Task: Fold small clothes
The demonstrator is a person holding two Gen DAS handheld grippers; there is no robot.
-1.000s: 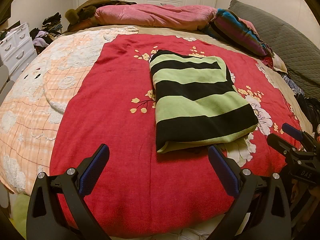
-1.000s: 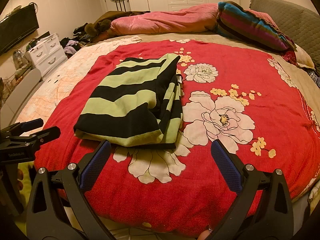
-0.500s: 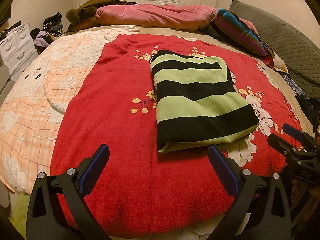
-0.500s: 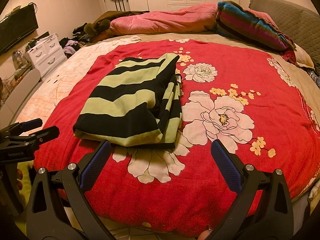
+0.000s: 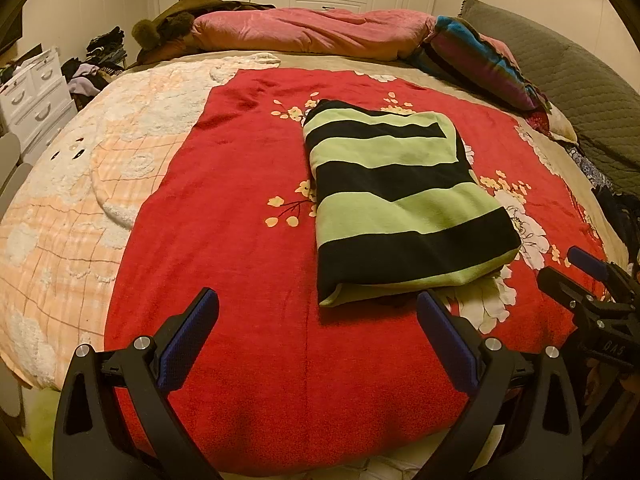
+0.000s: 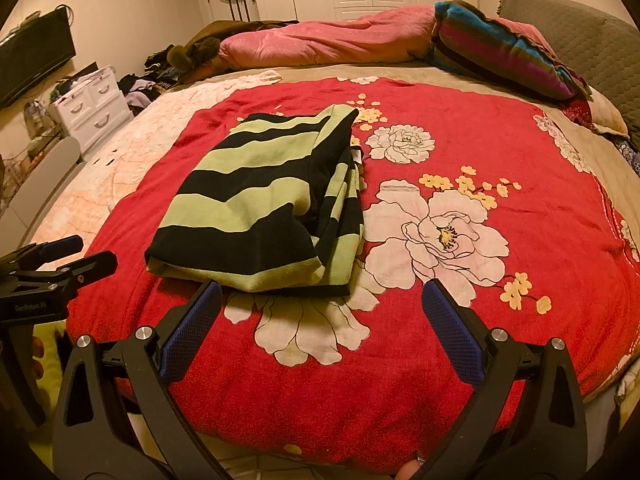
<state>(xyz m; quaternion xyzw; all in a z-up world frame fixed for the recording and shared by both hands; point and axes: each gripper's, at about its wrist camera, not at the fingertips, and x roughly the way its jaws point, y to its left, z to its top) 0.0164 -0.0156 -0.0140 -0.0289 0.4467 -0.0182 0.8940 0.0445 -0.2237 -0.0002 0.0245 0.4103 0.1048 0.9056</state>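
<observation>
Little has moved since the earlier frame; both views creep slightly. The striped garment (image 5: pixel 404 200) lies folded on the red blanket (image 5: pixel 240 240). Left tool (image 5: pixel 318 320) and right tool (image 6: pixel 320 312) both gape apart, empty. Folding appears complete.

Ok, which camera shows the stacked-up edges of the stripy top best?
The right wrist view: the striped top turns its layered side edge toward that camera, so the folds show. The left wrist view shows the striped top mostly from above, flat, with that edge hidden.
</observation>
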